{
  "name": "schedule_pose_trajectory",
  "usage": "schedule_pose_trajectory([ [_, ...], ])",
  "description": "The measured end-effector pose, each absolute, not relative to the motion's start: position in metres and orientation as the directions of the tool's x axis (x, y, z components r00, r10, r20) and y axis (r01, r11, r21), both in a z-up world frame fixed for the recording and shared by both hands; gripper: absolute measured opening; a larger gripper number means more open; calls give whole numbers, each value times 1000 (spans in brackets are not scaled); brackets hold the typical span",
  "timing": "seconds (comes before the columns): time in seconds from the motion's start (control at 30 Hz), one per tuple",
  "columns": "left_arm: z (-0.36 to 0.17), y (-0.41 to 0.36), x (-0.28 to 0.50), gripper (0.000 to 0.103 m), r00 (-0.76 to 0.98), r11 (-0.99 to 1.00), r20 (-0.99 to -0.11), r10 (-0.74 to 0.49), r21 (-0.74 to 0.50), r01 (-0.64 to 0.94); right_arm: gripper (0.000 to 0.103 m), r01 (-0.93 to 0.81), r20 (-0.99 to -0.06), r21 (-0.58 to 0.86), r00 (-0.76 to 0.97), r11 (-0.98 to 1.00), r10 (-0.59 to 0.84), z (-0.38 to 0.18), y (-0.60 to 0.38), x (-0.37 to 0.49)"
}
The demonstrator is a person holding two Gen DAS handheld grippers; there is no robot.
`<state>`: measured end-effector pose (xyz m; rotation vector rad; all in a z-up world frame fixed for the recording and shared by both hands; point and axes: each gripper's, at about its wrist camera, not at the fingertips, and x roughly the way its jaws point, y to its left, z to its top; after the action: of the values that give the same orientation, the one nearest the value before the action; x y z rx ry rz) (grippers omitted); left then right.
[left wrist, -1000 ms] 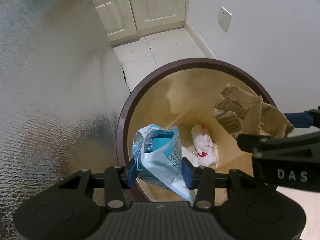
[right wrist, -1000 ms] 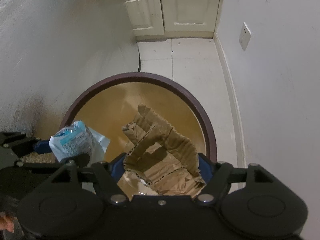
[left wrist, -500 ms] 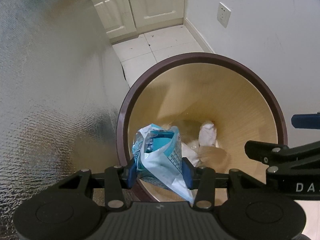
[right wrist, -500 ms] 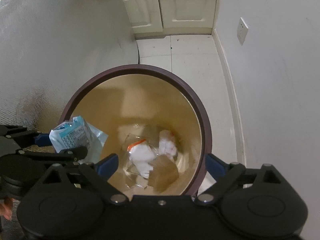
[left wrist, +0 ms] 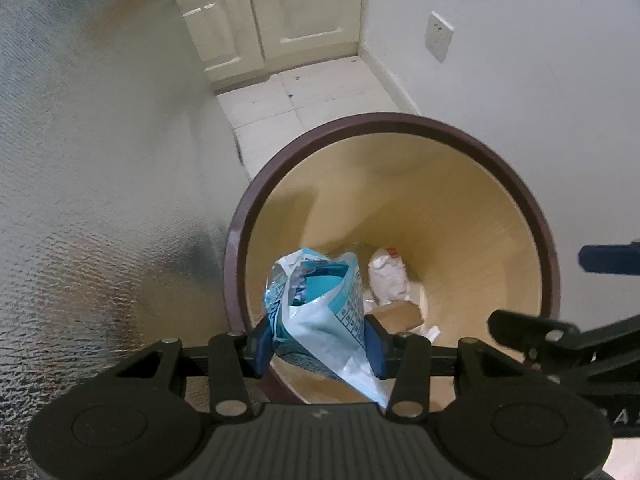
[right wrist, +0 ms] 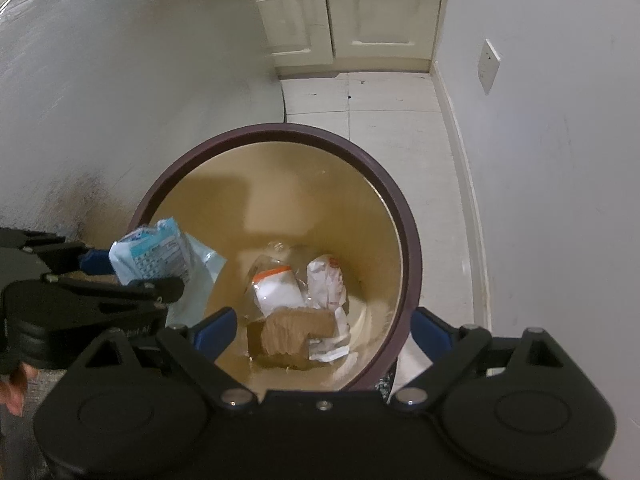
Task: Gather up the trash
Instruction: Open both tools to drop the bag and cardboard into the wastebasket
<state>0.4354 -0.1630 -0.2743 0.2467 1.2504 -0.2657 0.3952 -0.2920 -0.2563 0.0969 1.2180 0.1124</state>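
Dim indoor light, fisheye warp, maybe slight blur.

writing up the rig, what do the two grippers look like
Both match: the left gripper and right gripper have a matte black ribbed body, two round housings, black linkage bars with silver rivets and blue finger pads. White lettering marks the right one's side.

Cardboard [right wrist: 294, 330] lies in the bin [right wrist: 408, 240], seemingly before the wrappers [right wrist: 326, 280].
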Motion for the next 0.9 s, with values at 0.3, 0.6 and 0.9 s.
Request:
schedule_pose_trajectory([
  [0.3, -266, -159, 423, 81, 303, 949, -951, -58, 42, 314, 94, -44, -925, 122, 357, 991, 130, -249, -291, 385],
  [0.6, -256, -152, 412, 95, 307, 958, -950, -51, 40, 282, 94, -54, -920, 111, 372, 992, 123, -242, -291, 378],
  [0.9, -246, -146, 404, 103, 313, 966, -948, -60, 24, 259, 96, -59, -910, 100, 397, 993, 116, -232, -290, 368],
])
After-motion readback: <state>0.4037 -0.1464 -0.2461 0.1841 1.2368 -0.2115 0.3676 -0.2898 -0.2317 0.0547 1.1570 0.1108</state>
